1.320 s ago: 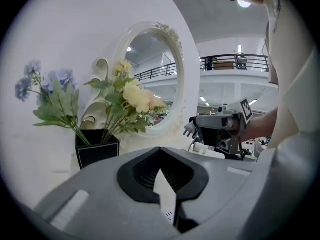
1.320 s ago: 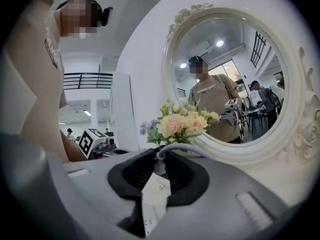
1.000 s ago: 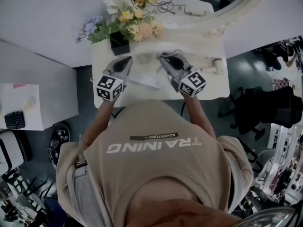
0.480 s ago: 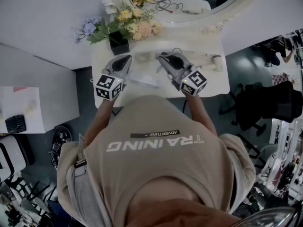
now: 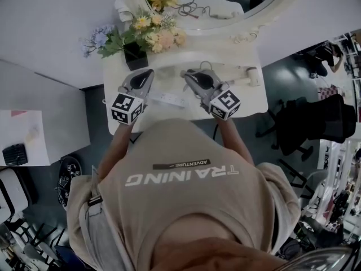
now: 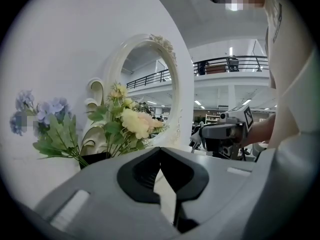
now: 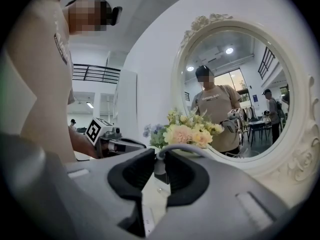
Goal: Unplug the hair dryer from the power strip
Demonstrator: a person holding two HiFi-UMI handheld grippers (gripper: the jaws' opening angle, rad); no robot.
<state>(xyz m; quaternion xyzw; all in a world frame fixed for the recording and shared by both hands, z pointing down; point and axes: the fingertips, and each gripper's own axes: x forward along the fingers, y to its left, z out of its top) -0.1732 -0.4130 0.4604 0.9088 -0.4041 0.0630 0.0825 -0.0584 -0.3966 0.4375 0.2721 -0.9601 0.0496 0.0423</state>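
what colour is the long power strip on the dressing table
White. The long flat power strip shows best in the head view.

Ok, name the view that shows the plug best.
Right gripper view: the plug stands close up, gripped between the right gripper's jaws, its grey cable arching away. In the head view that gripper covers it; only the power strip shows. The left gripper view shows no clear plug.

Both arms reach forward, with the grippers side by side.
The left gripper (image 5: 148, 73) points ahead, its jaw tips meeting with nothing between them. The right gripper (image 5: 187, 74) is near it and angled slightly inward, its jaws pressed against a plug (image 7: 159, 170).
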